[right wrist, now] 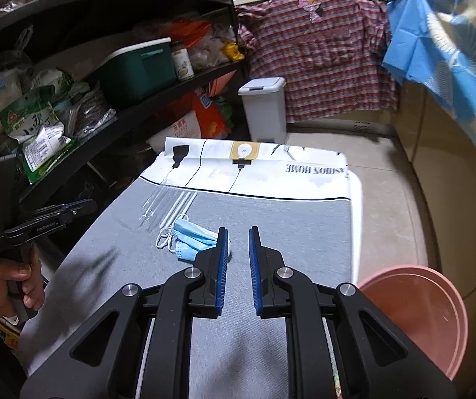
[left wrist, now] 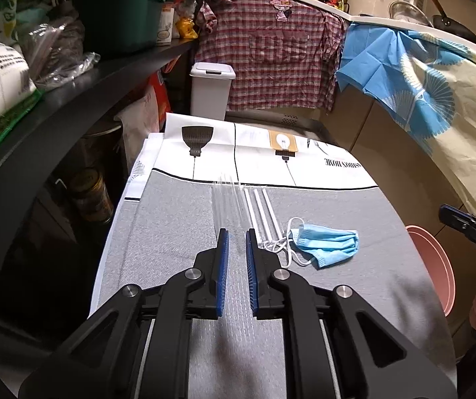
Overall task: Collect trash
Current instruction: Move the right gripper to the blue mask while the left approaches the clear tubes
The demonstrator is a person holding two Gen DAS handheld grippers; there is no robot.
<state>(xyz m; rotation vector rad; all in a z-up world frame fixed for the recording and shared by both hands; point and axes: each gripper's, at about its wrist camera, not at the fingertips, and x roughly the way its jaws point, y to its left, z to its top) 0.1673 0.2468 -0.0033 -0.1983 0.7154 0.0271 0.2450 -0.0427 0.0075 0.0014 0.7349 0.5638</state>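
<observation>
A crumpled blue face mask (left wrist: 327, 242) (right wrist: 191, 236) with white ear loops lies on the grey cloth of the table (left wrist: 171, 232) (right wrist: 304, 219). Beside it lie three white straws (left wrist: 264, 209) (right wrist: 178, 209) and several clear straws (left wrist: 228, 199) (right wrist: 154, 206). My left gripper (left wrist: 237, 236) hovers over the near ends of the clear straws, jaws a narrow gap apart with nothing gripped. My right gripper (right wrist: 239, 236) hangs just right of the mask, jaws also narrowly apart and empty. Each gripper shows at the edge of the other's view, held in a hand (right wrist: 8, 282).
A white lidded bin (left wrist: 211, 89) (right wrist: 266, 109) stands on the floor beyond the table's far end. A pink basin (left wrist: 433, 266) (right wrist: 417, 316) sits by the table's right side. Black shelves (right wrist: 105, 113) packed with bags line the left. Cloths hang over the counter at the back and right.
</observation>
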